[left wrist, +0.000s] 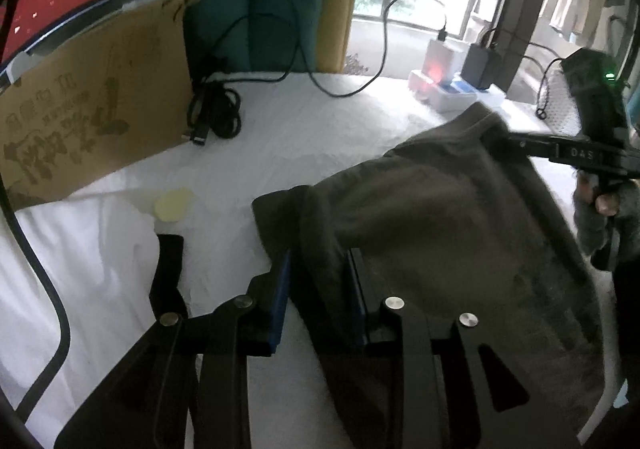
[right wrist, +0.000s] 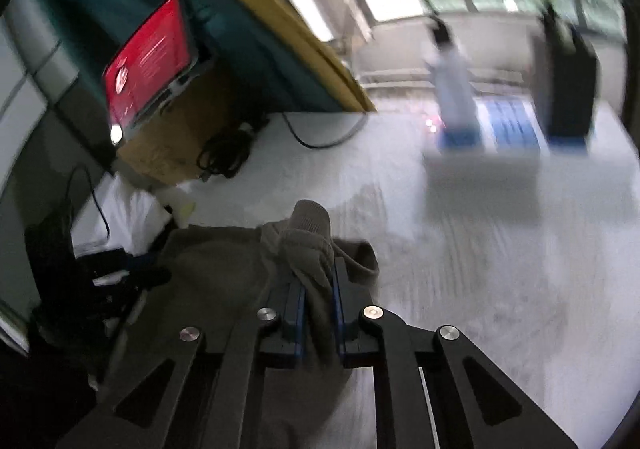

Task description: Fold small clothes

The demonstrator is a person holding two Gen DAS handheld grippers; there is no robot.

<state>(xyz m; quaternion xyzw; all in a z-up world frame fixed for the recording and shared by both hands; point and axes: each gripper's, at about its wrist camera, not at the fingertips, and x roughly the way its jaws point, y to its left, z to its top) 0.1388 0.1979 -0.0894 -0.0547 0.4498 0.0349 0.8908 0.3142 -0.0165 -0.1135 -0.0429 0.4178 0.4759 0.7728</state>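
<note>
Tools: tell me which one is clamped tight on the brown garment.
The right tool, its pads squeezed onto a bunched fold of the brown garment. The left tool only straddles the cloth edge, pads standing apart.

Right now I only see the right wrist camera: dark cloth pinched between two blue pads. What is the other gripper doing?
Observer: The left gripper is open, with its fingers on either side of the near edge of the cloth.
Operator: Who holds my side?
Observer: A hand in a grey glove holds the right gripper by its handle.
Operator: Anything else I miss?
Observer: A small green light glows on that gripper's body.
</note>
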